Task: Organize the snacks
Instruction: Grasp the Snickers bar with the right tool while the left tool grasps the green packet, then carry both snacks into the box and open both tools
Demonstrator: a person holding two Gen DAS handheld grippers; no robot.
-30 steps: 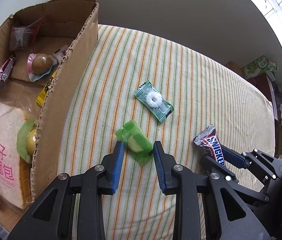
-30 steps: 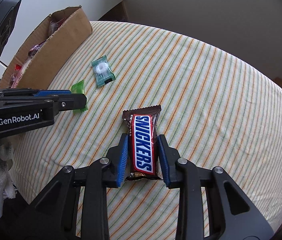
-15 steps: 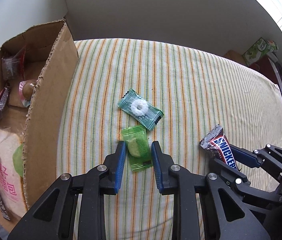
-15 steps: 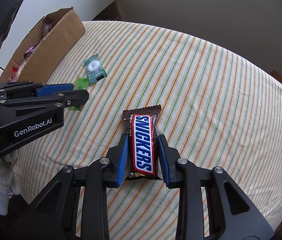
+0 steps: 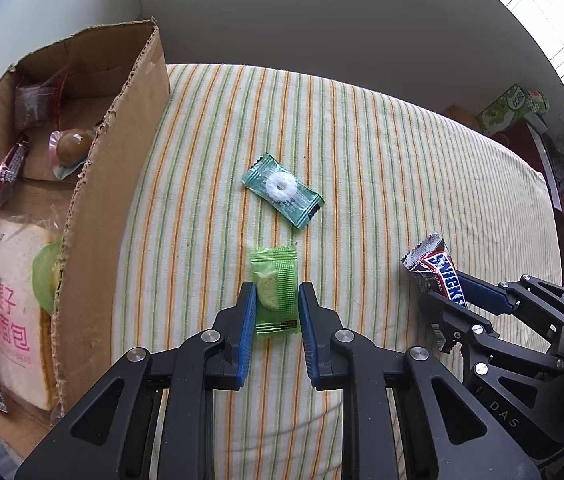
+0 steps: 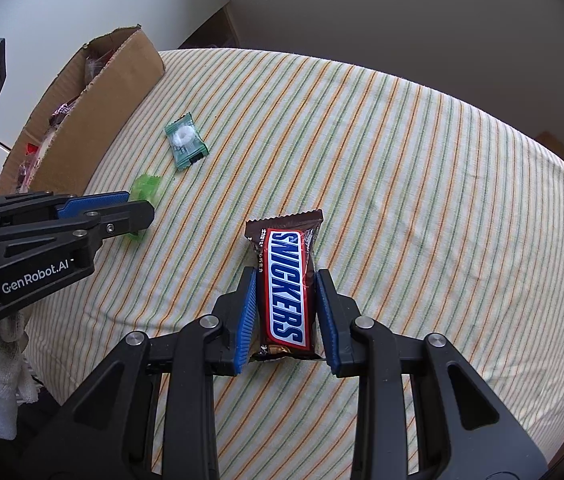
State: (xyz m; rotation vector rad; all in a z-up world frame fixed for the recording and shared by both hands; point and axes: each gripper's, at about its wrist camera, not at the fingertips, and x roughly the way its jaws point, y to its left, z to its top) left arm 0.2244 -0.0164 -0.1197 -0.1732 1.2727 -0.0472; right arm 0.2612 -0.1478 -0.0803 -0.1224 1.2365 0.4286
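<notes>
Tongs straddling snacks on the striped worktop (image 6: 422, 168).

Left tongs (image 5: 275, 300) reach level and forward, jaws spread on either side of the green candy (image 5: 275, 289), which lies flat on the cloth, not clamped. Right tongs (image 6: 286, 300), to the right, are clenched on the Snickers bar (image 6: 286, 284). A mint packet (image 5: 283, 189) lies just beyond the green candy; the cardboard box (image 5: 121, 176) of snacks stands at left.
</notes>
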